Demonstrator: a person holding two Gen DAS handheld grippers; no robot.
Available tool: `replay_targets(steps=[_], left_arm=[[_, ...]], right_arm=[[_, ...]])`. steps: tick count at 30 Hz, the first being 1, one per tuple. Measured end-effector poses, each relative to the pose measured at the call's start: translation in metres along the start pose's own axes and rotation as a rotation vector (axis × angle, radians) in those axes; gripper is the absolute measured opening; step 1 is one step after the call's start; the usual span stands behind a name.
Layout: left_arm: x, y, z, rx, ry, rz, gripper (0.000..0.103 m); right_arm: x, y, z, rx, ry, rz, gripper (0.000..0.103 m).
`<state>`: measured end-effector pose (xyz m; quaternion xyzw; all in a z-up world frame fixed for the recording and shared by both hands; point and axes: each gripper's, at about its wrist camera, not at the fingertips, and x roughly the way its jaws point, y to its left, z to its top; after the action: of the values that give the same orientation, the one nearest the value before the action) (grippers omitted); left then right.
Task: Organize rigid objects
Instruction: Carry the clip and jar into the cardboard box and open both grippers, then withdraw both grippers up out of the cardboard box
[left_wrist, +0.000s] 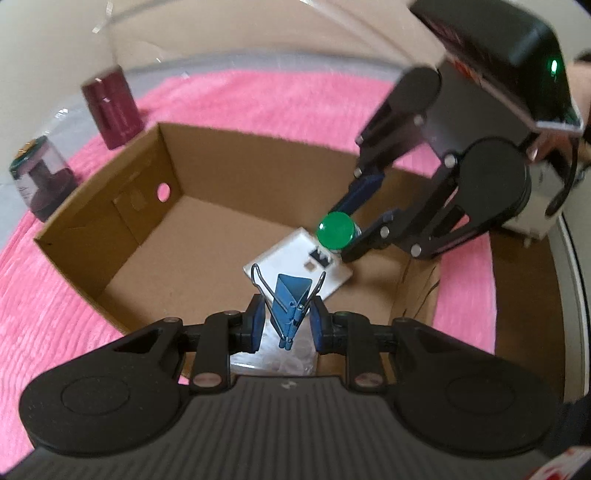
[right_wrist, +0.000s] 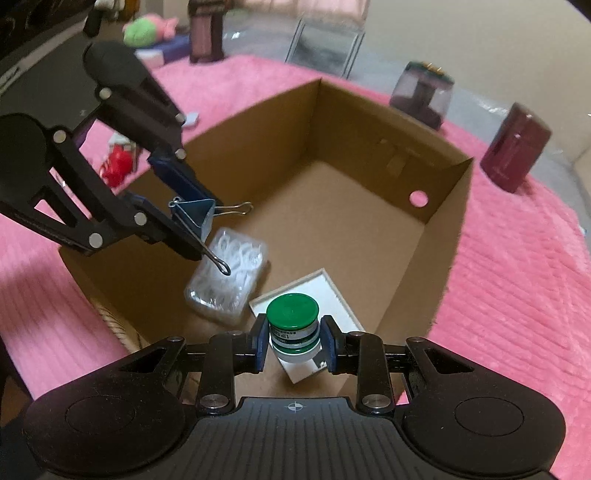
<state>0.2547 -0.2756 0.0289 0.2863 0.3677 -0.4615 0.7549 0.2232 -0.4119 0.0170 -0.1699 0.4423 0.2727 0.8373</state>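
Note:
An open cardboard box (left_wrist: 110, 236) (right_wrist: 447, 229) sits on a pink rug. My left gripper (left_wrist: 287, 325) (right_wrist: 192, 218) is shut on a blue binder clip (left_wrist: 290, 295) (right_wrist: 197, 216) and holds it above the box interior. My right gripper (right_wrist: 294, 341) (left_wrist: 349, 229) is shut on a small green-capped jar (right_wrist: 293, 325) (left_wrist: 335, 229), also held over the box. On the box floor lie a flat white square box (left_wrist: 295, 254) (right_wrist: 332, 291) and a clear plastic case of white pieces (right_wrist: 227, 277) (left_wrist: 288, 360).
A maroon cylinder (left_wrist: 112, 105) (right_wrist: 515, 147) and a dark jar with a green lid (left_wrist: 42, 175) (right_wrist: 423, 92) stand on the rug (left_wrist: 44, 295) beyond the box. A red object (right_wrist: 118, 166) lies left of the box. A chair frame (right_wrist: 325, 40) stands further back.

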Motion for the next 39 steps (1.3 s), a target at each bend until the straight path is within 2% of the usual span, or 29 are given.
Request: replay_targets(steps=[6,15,18,31,36,39], left_arm=[[0.024,-0.004,0.004,0.069,0.093,0.003,0.021],[0.036,-0.01,0.001,0.107,0.157,0.012,0.022],[0.036,-0.011,0.0,0.111,0.155,0.019,0.022],[0.005,-0.008,0.002,0.031,0.035,0.047,0.022],[-0.013,-0.007,0.0,-0.03,-0.031,0.067,0.022],[-0.03,-0.004,-0.004,-0.098,-0.095,0.079,0.022]], right_arm=[[0.015,-0.003,0.004,-0.015,0.059,0.021,0.026],[0.022,-0.008,0.005,-0.008,0.072,0.02,0.026],[0.023,-0.008,0.005,-0.007,0.072,0.022,0.026],[0.019,-0.006,0.004,0.0,0.054,0.004,0.026],[0.004,-0.005,0.005,0.026,0.006,-0.021,0.026],[-0.016,-0.004,0.008,0.067,-0.06,-0.04,0.026]])
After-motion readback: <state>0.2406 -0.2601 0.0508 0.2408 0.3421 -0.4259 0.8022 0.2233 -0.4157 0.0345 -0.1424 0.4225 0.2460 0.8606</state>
